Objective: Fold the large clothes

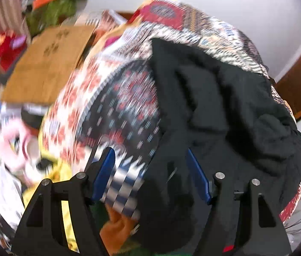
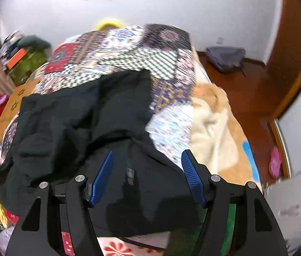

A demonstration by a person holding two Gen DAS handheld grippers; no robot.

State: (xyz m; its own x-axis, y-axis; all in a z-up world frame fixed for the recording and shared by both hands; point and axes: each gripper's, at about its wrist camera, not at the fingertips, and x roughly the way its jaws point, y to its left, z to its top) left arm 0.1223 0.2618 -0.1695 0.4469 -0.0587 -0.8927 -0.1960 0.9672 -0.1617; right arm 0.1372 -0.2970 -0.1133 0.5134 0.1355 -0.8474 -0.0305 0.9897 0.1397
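A large black garment point(image 1: 225, 106) lies rumpled on a patchwork bedspread point(image 1: 116, 89). In the left wrist view my left gripper point(image 1: 150, 155) is open just over the garment's near left edge, its blue pads point(image 1: 104, 175) wide apart. In the right wrist view the same black garment point(image 2: 82, 123) spreads to the left and under my right gripper point(image 2: 147, 157), which is open, blue pads point(image 2: 193, 177) apart over the garment's near right edge. Both views are motion-blurred.
A brown cardboard sheet point(image 1: 45, 64) and piled clothes lie left of the bed. A cream and orange blanket point(image 2: 214, 123) lies on the bed's right side. Wooden floor with a grey bag point(image 2: 225, 57) is at the right, a white wall behind.
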